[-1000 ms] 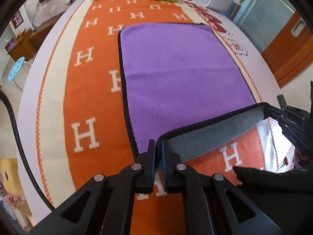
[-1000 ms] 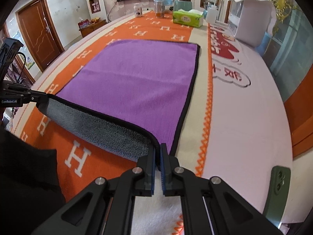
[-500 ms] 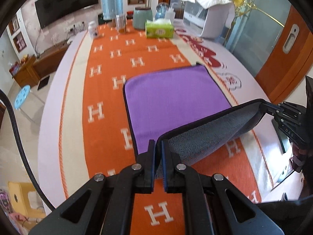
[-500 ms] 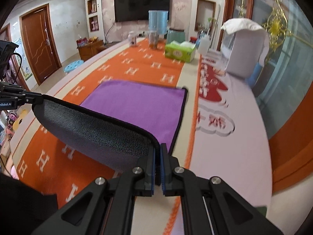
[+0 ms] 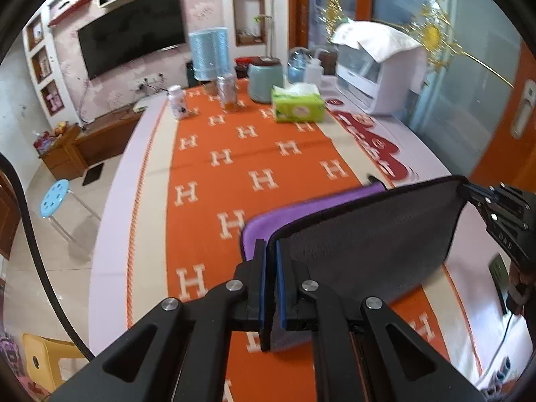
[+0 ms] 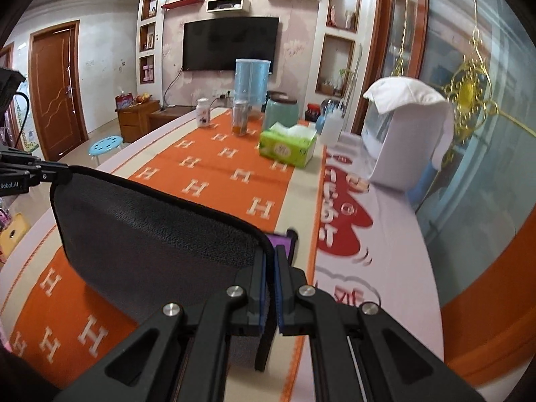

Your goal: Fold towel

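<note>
The towel (image 5: 365, 234) is purple on top with a grey underside and black trim. Its near edge hangs lifted above the table, stretched between both grippers, so the grey underside faces me; a strip of purple (image 5: 311, 207) shows behind it. My left gripper (image 5: 271, 251) is shut on the towel's near left corner. My right gripper (image 6: 270, 256) is shut on the near right corner, with the grey underside (image 6: 160, 234) spread to its left. The right gripper also shows in the left wrist view (image 5: 499, 207), and the left gripper in the right wrist view (image 6: 30, 171).
The orange H-patterned table runner (image 5: 234, 154) covers the table. At the far end stand a green tissue box (image 5: 296, 105), a teal pot (image 5: 264, 78), a glass jar (image 5: 227, 93), a white bottle (image 5: 177, 102) and a white appliance (image 5: 378, 70). A phone (image 5: 499, 278) lies at the right edge.
Both grippers have lifted the towel's near edge higher and carried it toward the far end. More grey underside shows and most of the purple face is now hidden.
</note>
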A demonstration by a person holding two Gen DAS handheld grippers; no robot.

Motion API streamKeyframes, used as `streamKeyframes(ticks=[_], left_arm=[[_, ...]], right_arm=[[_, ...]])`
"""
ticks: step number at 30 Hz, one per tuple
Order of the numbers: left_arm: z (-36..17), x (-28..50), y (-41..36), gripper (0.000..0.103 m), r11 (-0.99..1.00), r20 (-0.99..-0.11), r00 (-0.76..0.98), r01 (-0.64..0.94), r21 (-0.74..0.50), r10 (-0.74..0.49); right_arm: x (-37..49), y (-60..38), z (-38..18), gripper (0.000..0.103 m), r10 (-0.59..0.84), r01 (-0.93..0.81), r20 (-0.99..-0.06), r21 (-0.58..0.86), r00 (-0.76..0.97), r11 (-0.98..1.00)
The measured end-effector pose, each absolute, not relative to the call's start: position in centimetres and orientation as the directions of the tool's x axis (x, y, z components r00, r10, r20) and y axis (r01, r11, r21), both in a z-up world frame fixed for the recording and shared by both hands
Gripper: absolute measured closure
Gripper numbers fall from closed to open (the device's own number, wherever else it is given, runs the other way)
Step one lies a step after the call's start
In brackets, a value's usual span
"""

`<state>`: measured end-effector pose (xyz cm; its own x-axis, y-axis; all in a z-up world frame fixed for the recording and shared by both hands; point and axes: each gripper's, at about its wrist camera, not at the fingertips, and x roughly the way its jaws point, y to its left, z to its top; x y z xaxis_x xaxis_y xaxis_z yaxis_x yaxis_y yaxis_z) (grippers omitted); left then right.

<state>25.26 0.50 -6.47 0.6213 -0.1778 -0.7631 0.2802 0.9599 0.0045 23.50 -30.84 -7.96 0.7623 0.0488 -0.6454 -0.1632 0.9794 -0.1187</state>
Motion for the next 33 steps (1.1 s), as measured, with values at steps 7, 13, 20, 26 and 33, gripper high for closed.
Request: streamKeyframes(ticks=[7, 13, 20, 26, 33], left_arm=[[-7.5, 28.8, 0.1, 0.099, 0.974, -0.744, 0.651, 0.227, 0.002, -0.150], [-9.6, 31.3, 0.2, 0.099, 0.977, -0.749, 0.645, 0.211, -0.017, -0.152], [-12.0, 33.3, 0.4, 0.081, 0.982, -0.773, 0.616, 0.182, -0.047, -0.152], [-12.6, 33.5, 0.7, 0.070, 0.986, -0.782, 0.607, 0.152, -0.061, -0.142], [-11.9, 32.5, 0.7, 0.054, 0.990, -0.778, 0.614, 0.125, -0.064, -0.128]], right_arm=[[27.1, -30.4, -8.9, 0.099, 0.016, -0.128, -0.614, -0.139, 0.789, 0.982], [29.4, -29.9, -10.1, 0.097, 0.009, -0.125, -0.612, -0.147, 0.791, 0.981], [30.9, -30.0, -11.2, 0.058, 0.009, -0.116, -0.615, -0.134, 0.788, 0.984], [31.2, -30.3, -11.7, 0.056, 0.009, -0.111, -0.631, -0.123, 0.776, 0.986], [30.2, -30.4, -11.3, 0.042, 0.013, -0.107, -0.632, -0.111, 0.775, 0.988]])
